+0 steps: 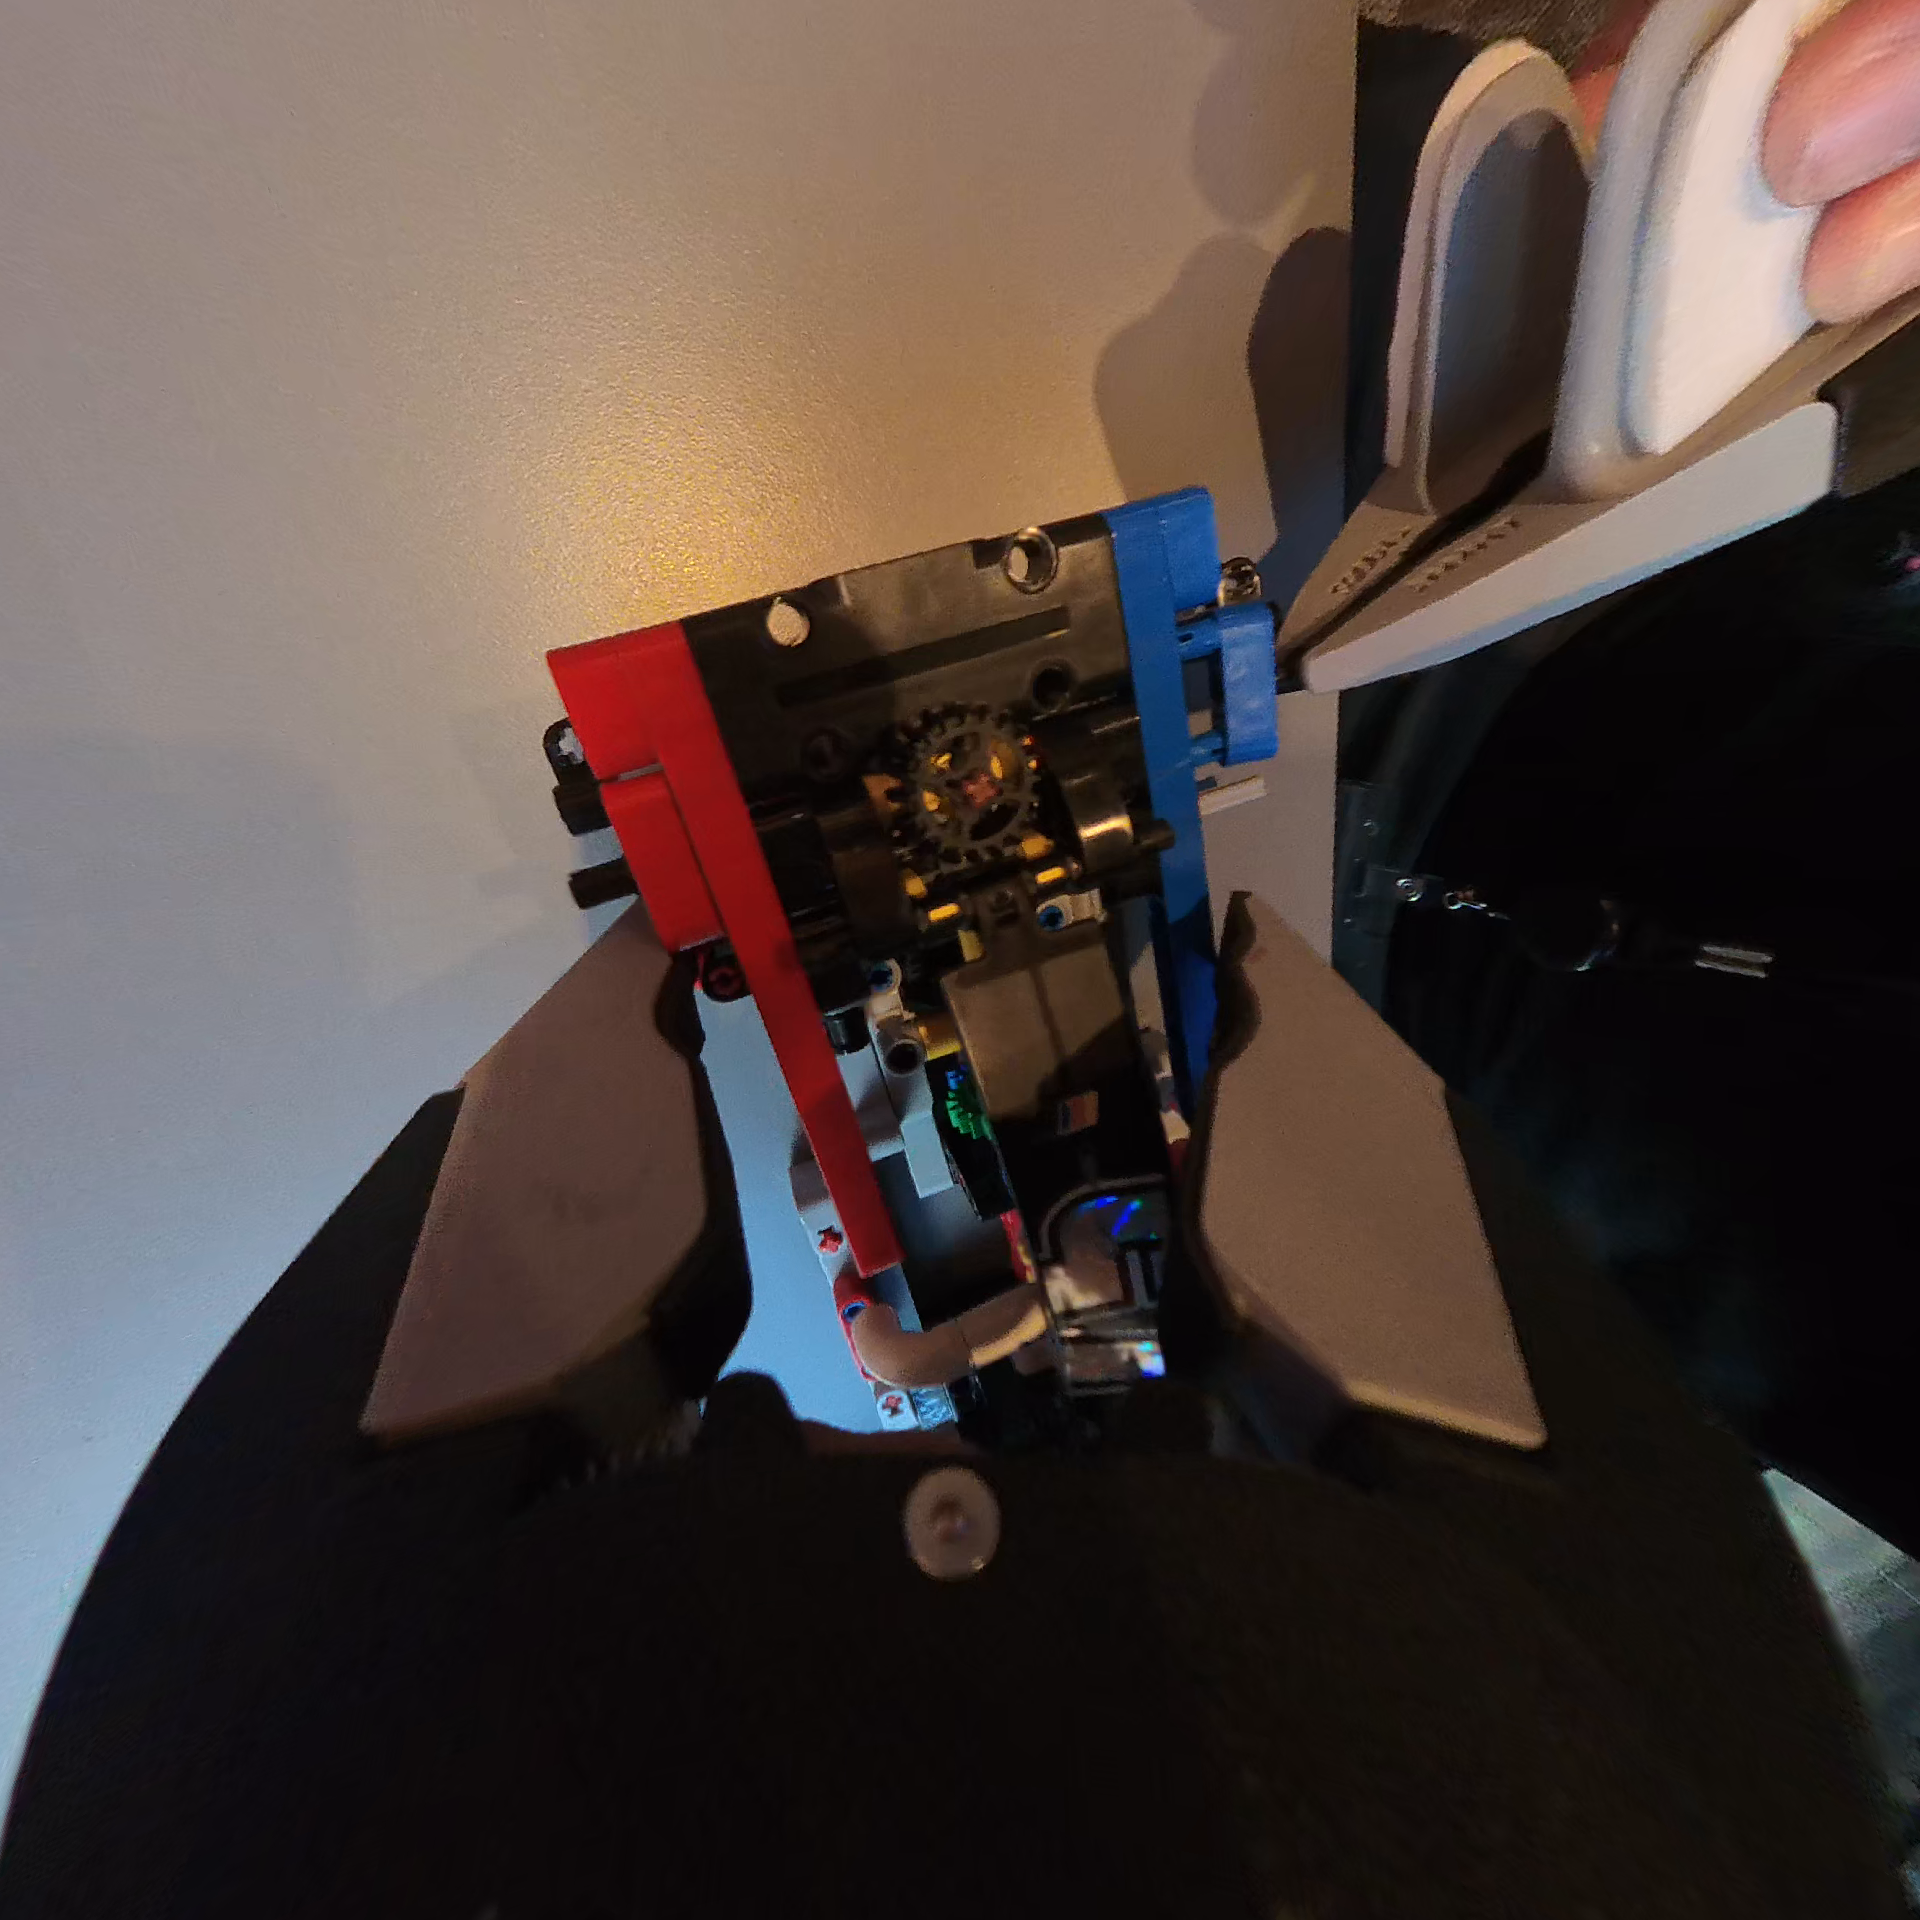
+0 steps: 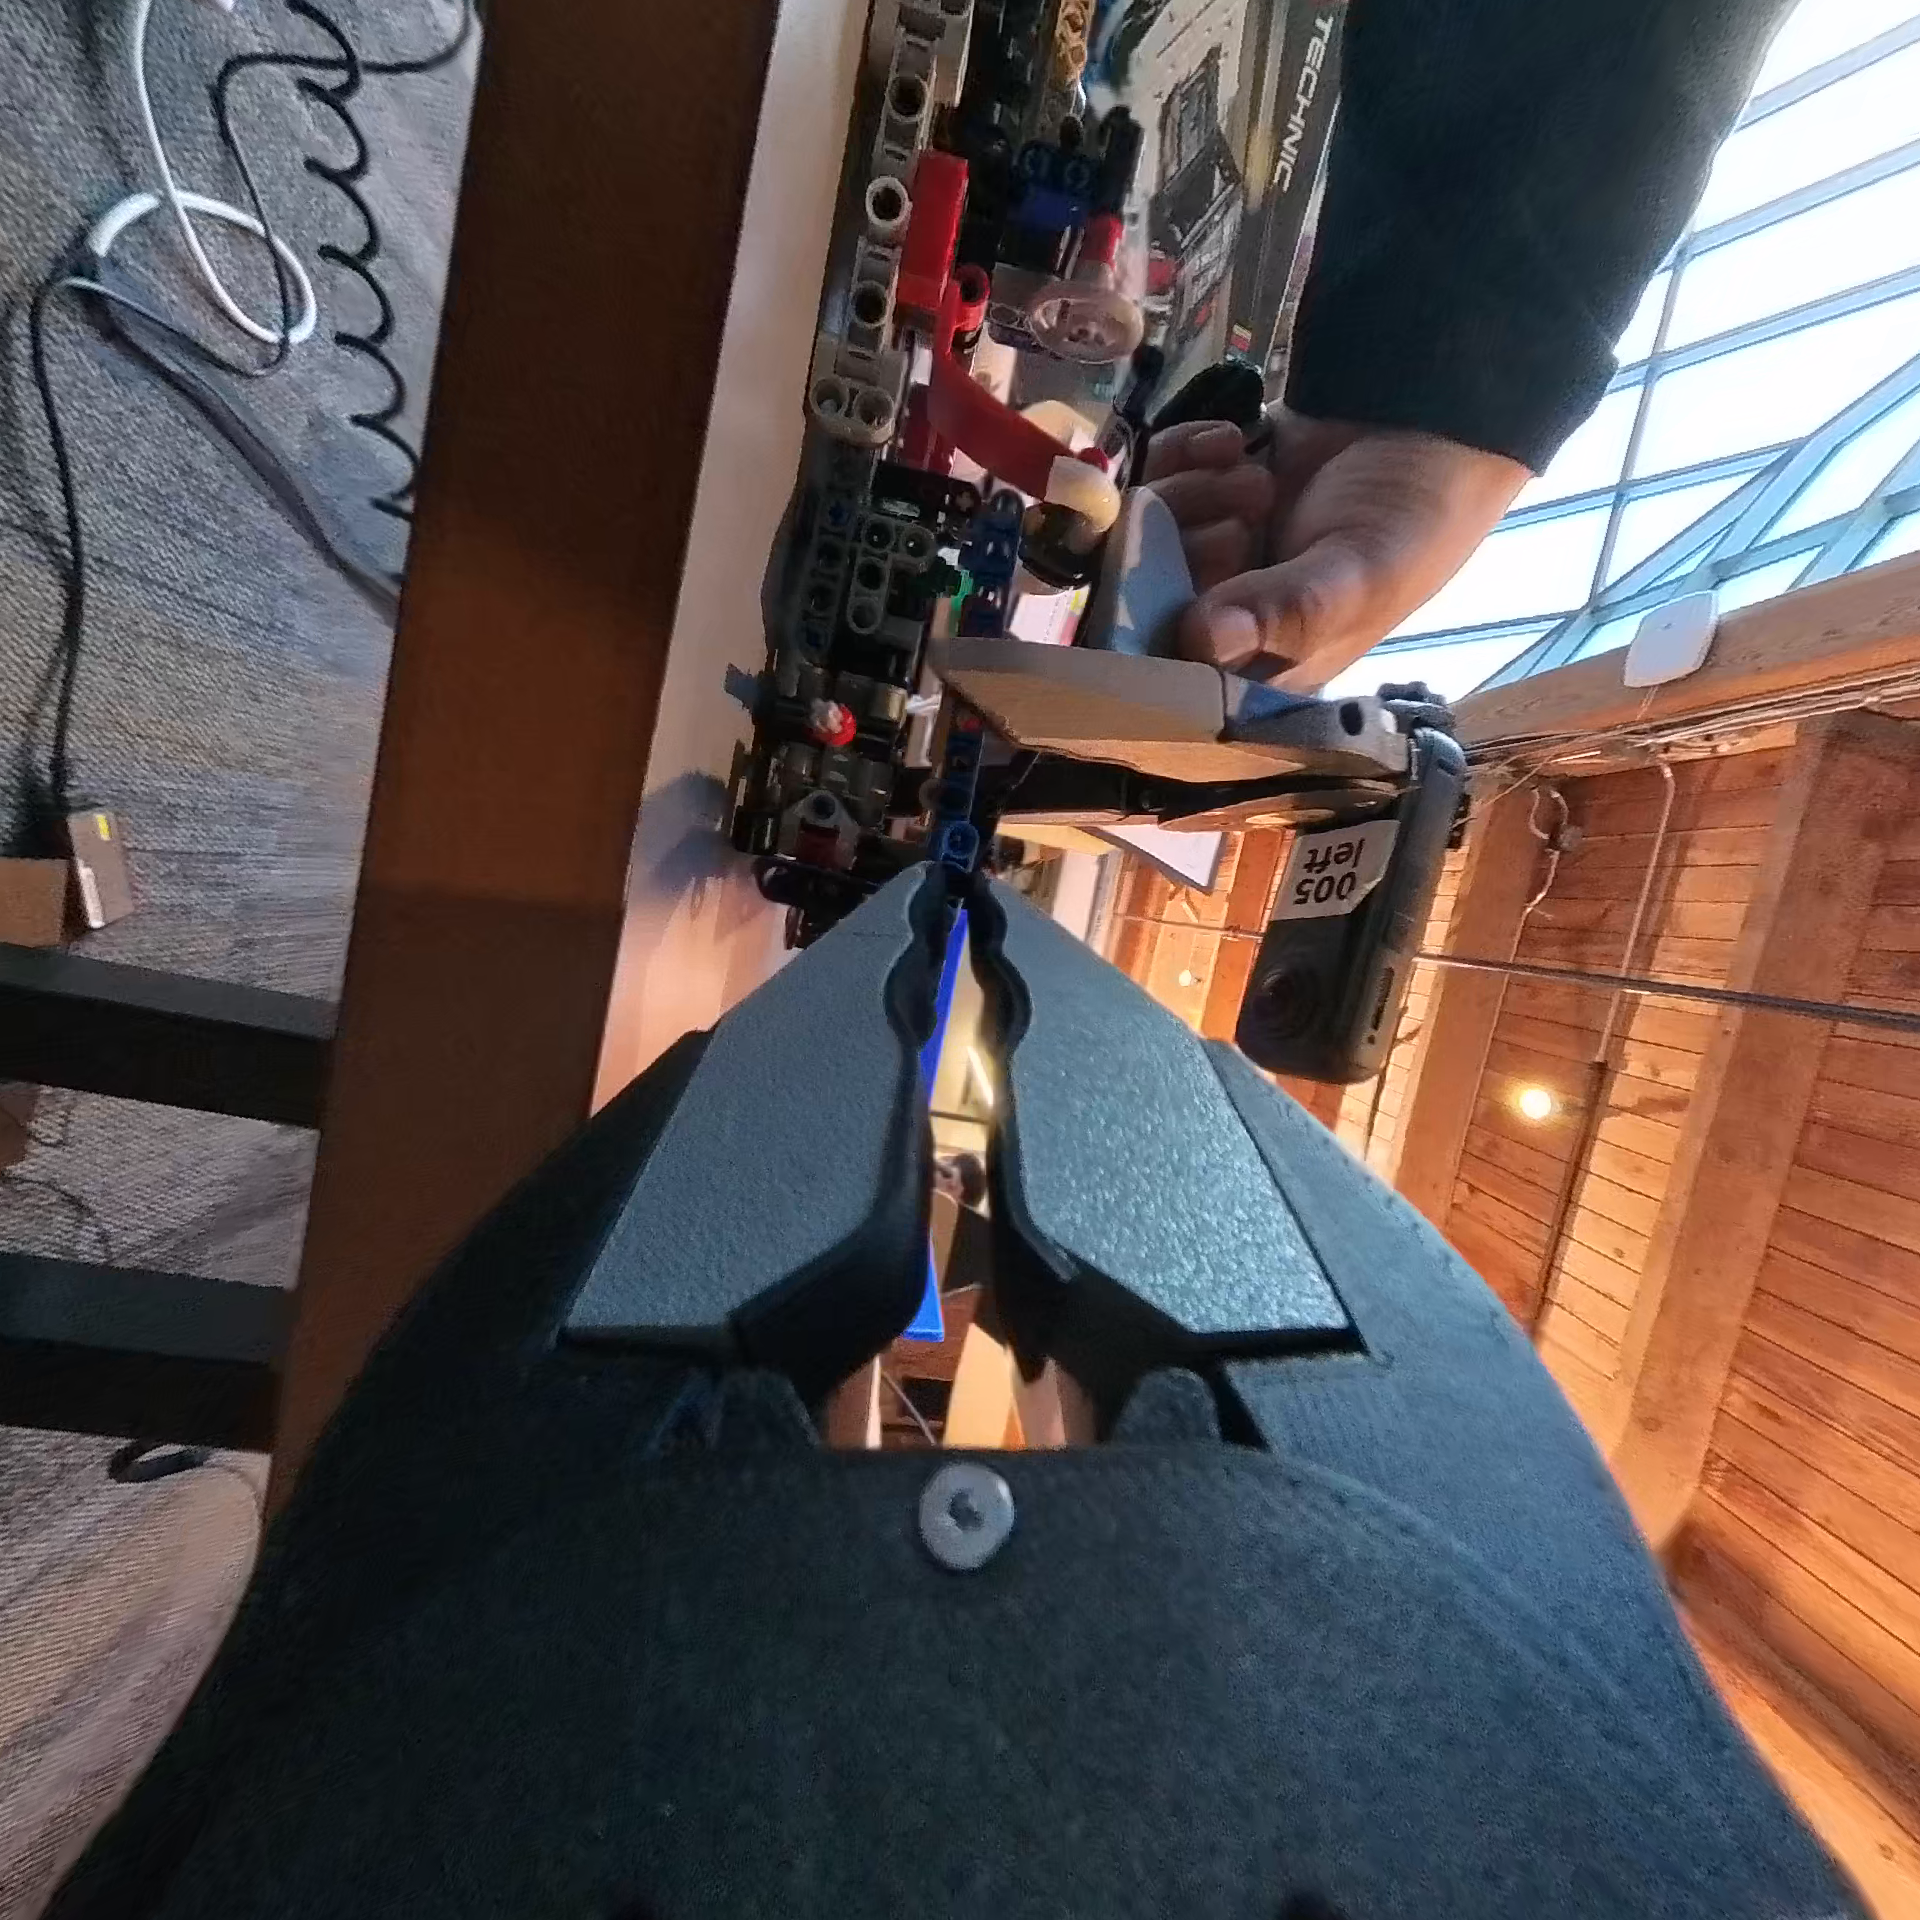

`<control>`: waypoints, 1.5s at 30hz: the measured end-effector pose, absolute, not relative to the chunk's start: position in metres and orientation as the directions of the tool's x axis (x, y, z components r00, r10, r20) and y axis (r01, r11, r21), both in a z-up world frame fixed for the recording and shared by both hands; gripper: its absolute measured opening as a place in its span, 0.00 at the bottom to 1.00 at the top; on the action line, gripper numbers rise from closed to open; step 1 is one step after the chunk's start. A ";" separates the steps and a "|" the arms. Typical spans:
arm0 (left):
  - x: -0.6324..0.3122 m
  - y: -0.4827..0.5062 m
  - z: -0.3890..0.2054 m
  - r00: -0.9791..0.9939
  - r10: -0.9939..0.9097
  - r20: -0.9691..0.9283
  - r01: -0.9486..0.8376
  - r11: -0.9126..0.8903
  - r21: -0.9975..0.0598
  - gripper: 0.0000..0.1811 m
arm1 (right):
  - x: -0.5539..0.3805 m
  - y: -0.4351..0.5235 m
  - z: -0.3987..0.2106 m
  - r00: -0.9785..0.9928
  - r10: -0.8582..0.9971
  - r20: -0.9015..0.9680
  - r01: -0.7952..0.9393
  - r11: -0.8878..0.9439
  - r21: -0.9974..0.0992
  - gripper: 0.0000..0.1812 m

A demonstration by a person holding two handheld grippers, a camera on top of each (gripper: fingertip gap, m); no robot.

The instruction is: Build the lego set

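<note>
Left fingers [image 1: 717,1226] clamping lego model [image 1: 935,831], right fingers [image 1: 1455,613] pinching blue piece [image 1: 1242,675].

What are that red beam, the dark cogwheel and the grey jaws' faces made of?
The red beam looks like smooth moulded plastic, with an even colour and soft sheen. The dark cogwheel seems plastic too, more matt. The right gripper jaws' faces look like pebbly, rough plastic, perhaps printed; I can't be sure.

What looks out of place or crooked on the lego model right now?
Nothing looks broken. On the lego model, held by the left gripper, a small blue piece stands off the blue side beam on its pins, not pushed flush. The right gripper is at it.
</note>
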State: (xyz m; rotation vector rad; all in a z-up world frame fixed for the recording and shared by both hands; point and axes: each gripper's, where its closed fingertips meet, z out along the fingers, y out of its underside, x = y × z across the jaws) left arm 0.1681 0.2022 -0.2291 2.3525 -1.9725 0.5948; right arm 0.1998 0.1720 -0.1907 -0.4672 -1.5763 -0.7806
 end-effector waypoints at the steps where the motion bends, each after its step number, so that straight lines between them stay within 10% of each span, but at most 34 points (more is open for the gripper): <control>1: 0.169 0.202 -0.229 0.132 -0.943 0.305 -0.948 -0.210 -0.240 0.54 | 0.200 0.172 -0.191 -0.159 -0.154 0.975 0.687 0.692 0.221 0.01; 45: 0.162 0.208 -0.217 0.201 -0.946 0.256 -0.898 -0.282 -0.338 0.56 | 0.203 0.166 -0.190 -0.125 -0.156 0.980 0.644 0.739 0.200 0.00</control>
